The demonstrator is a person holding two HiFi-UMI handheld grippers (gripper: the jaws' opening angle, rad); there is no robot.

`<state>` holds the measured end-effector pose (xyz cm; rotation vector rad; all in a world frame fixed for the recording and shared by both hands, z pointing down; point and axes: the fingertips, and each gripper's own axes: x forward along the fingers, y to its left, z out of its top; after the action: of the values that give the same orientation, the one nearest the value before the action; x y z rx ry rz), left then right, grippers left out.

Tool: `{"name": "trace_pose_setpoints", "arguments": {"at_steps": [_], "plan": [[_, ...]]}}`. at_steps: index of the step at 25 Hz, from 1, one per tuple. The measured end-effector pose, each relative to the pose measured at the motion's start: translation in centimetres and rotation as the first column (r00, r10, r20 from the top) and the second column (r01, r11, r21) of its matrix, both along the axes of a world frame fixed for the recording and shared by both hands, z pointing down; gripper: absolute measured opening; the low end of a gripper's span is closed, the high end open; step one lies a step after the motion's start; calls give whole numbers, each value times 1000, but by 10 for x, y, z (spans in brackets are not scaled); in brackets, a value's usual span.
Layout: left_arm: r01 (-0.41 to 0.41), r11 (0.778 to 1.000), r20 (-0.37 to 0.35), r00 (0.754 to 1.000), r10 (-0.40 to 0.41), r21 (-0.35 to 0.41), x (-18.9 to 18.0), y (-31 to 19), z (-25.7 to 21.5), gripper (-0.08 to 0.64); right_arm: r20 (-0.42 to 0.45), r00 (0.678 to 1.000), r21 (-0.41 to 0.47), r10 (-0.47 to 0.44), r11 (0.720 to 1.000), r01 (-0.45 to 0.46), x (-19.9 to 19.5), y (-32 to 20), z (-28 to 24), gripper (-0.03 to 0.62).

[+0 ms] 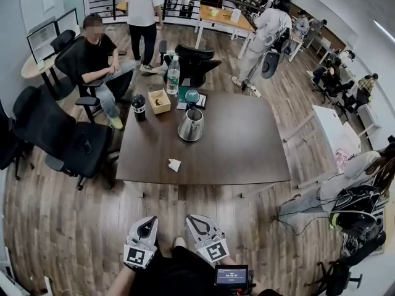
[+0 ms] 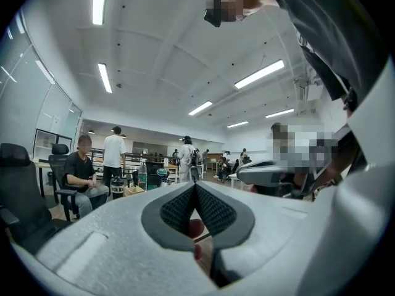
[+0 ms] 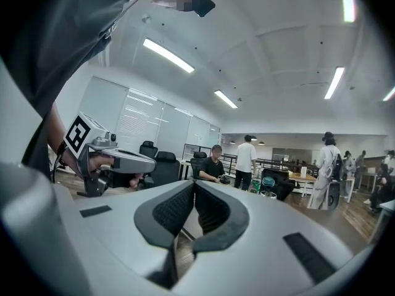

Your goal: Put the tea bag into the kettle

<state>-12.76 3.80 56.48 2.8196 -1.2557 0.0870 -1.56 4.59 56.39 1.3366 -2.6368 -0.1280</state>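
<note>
Tea bag (image 1: 174, 164) lies by the front edge of the counter (image 1: 247, 147), apart from the kettle (image 1: 191, 125). Left gripper (image 1: 147, 225) and right gripper (image 1: 197, 222) hang low, fingers together and empty. Reaching in unopened could shove it off.

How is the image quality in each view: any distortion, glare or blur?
Head view: strong fisheye bending, even light; the silver metal kettle on the dark brown table looks sharp. Left gripper view: the long white ceiling strip lights glare, corners black. Right gripper view: the same black corners.
</note>
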Motion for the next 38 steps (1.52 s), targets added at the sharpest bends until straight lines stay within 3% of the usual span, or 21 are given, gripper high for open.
{"name": "trace_pose_setpoints", "arguments": {"at_steps": [9,18,25,31,38], "plan": [[-102,994,-18,995,102,26,-51,-72,-26,-6,-12,996,-32,87,996,-87,-52,-60,-9,6],[-148,989,-16,989,148,0,-116,-112,-13,-6,-92,984,-52,150,986,-155,-89,-105,7,6],[-136,991,29,990,136,4,-139,-127,-6,-6,-111,970,-68,216,972,-224,-79,-132,41,6],[-111,994,69,991,112,-22,-141,-131,-5,-6,-139,965,-77,221,969,-233,-68,-163,62,6],[-53,999,85,995,53,-9,-132,-153,-13,-6,-251,938,-129,239,952,-277,-47,-210,117,6]]}}
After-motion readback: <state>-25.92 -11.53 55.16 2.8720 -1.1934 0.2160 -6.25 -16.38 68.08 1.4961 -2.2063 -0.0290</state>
